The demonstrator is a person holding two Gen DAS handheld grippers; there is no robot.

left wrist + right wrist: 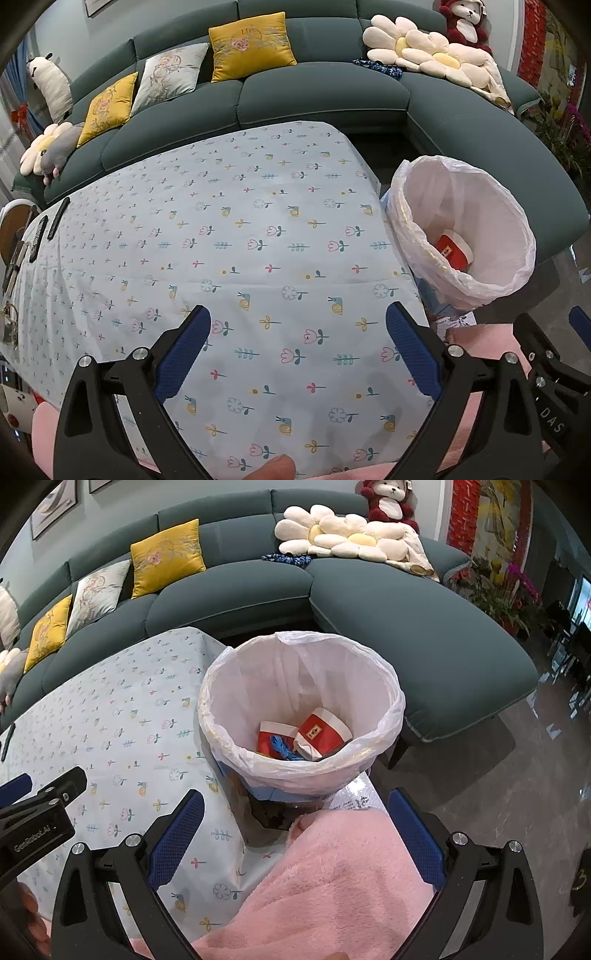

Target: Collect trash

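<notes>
Gaping empty over the tablecloth (258, 229), left gripper (297, 321) reads "GenieRobot.AI"; right gripper (295, 808), lettered "DAS", spreads before the bin (301, 701).

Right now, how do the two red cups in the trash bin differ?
The right red cup lies on its side, label facing up and its whole body showing; the left red cup is partly covered by a blue scrap. The right one sits nearer the bin's right wall, the left one nearer the middle. Both are red with a white rim and rest at the bottom of the white-lined bin.
</notes>
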